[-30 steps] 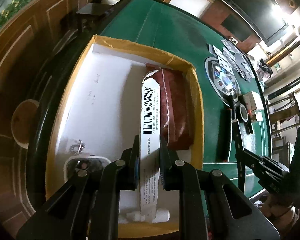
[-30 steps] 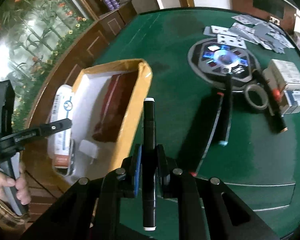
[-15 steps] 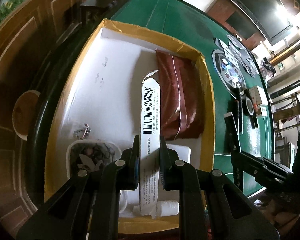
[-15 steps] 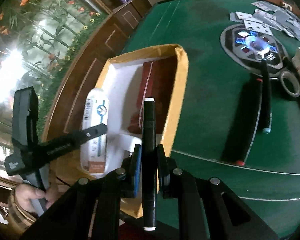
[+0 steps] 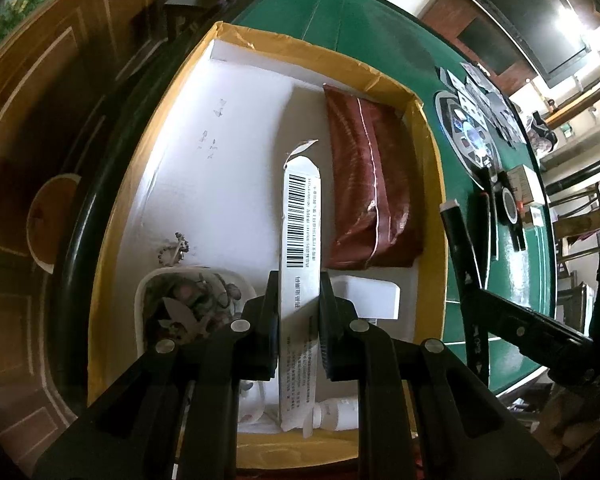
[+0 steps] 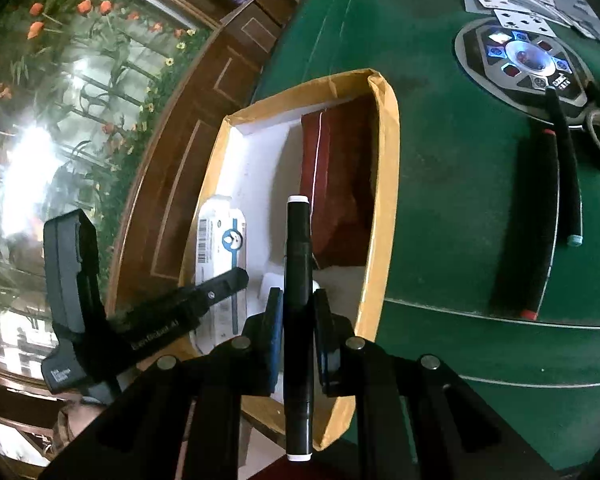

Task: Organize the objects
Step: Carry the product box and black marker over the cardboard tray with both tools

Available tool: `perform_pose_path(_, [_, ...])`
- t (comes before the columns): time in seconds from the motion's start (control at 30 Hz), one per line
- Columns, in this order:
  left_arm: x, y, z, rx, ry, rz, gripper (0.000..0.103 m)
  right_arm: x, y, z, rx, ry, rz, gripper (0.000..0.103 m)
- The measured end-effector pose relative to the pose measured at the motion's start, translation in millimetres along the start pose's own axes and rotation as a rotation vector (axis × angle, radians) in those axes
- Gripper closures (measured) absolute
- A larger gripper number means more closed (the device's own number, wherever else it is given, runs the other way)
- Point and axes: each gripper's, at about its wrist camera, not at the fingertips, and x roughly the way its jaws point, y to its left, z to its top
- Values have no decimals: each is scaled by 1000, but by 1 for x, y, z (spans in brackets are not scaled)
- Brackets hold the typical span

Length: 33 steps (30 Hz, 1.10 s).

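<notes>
"药品追溯码" on white carton (image 5: 300, 240)

Looks like a card/games room in a house or club. Big table (image 6: 440, 168) w/ green felt top and white lines on it, dark padded rail round the edge. Playing cards (image 6: 524, 20) spread out at the far end, next to a round black gadget w/ little lit-up buttons (image 6: 524, 64). Dark wood wall panels (image 5: 60, 92) beside the table. Big window (image 6: 60, 100) w/ orange and yellow flowers outside. Flat dark screen (image 5: 520, 36) up on the far wall, wood chairs (image 5: 576, 216) past the table.
</notes>
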Motion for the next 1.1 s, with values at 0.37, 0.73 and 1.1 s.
perform_pose_path(0.37, [12,0,-5,10,26,13,88,20,2,-7,4,18,-23,90])
perform_pose_path(0.73, [14,2,-6,16,35,18,88,33,-7,-14,19,54,-45,90])
perform_pose_path(1.1, [18,1,-9,28,57,20,88,39,-7,-18,-1,85,-66,90])
